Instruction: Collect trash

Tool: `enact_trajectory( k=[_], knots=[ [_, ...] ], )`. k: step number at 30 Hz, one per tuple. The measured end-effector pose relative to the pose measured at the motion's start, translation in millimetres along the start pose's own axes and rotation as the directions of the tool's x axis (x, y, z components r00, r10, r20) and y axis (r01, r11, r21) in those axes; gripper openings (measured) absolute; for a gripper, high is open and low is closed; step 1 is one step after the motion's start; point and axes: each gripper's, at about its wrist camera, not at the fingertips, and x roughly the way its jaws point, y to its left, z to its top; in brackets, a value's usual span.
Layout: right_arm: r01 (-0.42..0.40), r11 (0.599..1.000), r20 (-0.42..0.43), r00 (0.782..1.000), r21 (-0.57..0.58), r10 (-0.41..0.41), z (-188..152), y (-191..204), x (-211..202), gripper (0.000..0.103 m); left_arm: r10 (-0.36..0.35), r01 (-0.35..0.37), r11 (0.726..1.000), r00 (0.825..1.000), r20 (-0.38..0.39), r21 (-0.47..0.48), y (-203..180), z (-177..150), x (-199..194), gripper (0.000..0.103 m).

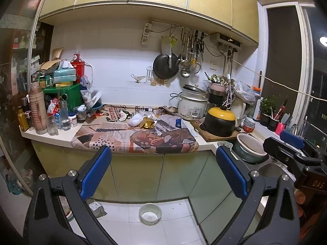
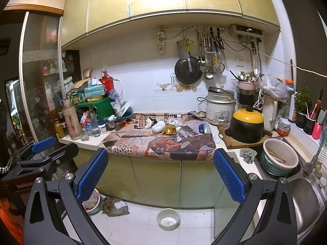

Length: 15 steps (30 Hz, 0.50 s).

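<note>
Newspaper (image 1: 130, 136) covers the counter. On it lie a white crumpled wad (image 1: 136, 120), a gold foil wrapper (image 1: 147, 123), a small blue carton (image 1: 178, 122) and a crumpled printed scrap (image 1: 122, 116). The right wrist view shows the same white wad (image 2: 158, 127), gold wrapper (image 2: 170, 129) and blue carton (image 2: 202, 128). My left gripper (image 1: 162, 153) hangs open in front of the cabinet doors, well short of the counter, with nothing between its fingers. My right gripper (image 2: 160, 155) is open and empty too, beside it on the right, at about the same distance.
Bottles and jars (image 1: 38, 110) crowd the counter's left end. A rice cooker (image 1: 192, 106) and a yellow-lidded black pot (image 1: 220, 122) stand at the right, with a basin (image 1: 250, 147) in the sink. On the floor are a white bowl (image 1: 150, 213) and a grey bag (image 1: 98, 206).
</note>
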Motion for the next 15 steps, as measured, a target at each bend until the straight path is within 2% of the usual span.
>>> enact_trajectory(
  k=[15],
  knots=[
    [-0.003,1.0,0.0,1.0,0.015,0.003,0.8,-0.6,-3.9,0.102,-0.006,0.006,1.0,1.0,-0.003,0.001,-3.2,0.5,0.6,0.103]
  ],
)
